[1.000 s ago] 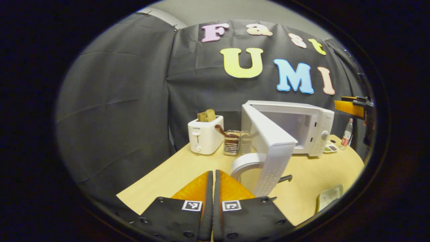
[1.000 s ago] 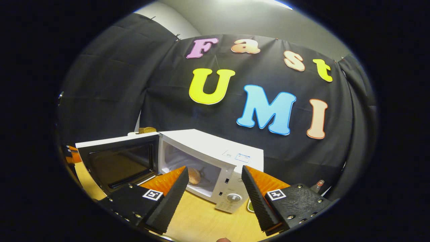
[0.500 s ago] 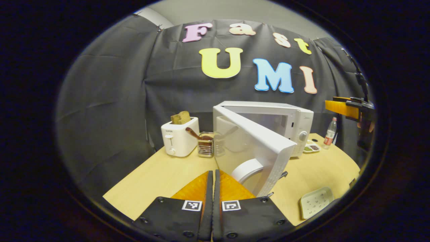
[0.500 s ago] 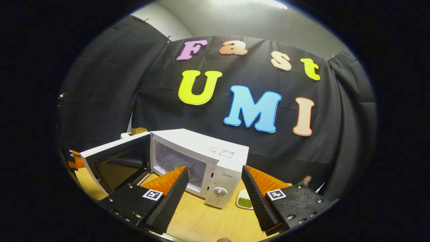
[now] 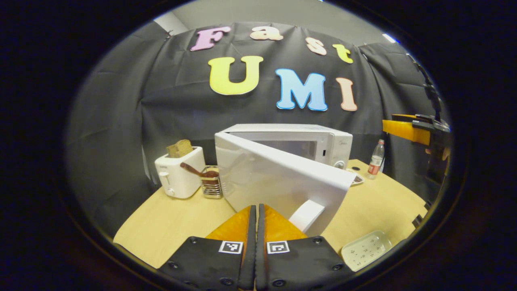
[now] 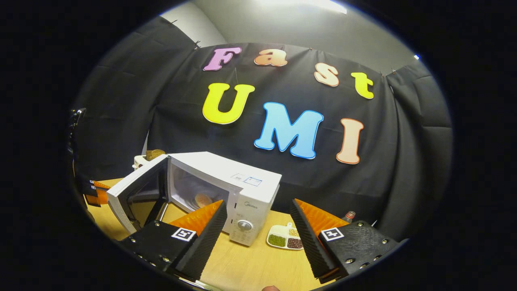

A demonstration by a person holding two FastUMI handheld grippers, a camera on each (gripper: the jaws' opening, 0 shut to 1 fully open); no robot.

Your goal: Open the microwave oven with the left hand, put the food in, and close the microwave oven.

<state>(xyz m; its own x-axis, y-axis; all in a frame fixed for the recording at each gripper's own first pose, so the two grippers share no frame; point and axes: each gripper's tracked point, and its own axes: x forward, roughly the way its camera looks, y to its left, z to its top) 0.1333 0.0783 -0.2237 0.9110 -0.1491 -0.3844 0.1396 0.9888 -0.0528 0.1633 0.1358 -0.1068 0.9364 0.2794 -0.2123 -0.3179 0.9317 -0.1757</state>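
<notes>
Fingers of my left gripper (image 5: 256, 226) are clenched empty against the microwave door (image 5: 278, 178), which has swung roughly half shut over the last second. My right gripper (image 6: 256, 238) hangs released, further back. Food (image 6: 202, 199) sits inside the microwave (image 6: 226, 182); closing remains.

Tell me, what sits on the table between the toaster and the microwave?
In the left gripper view, a small wire rack holding a brown spoon stands between the toaster and the microwave, beside the door's hinge side.
</notes>
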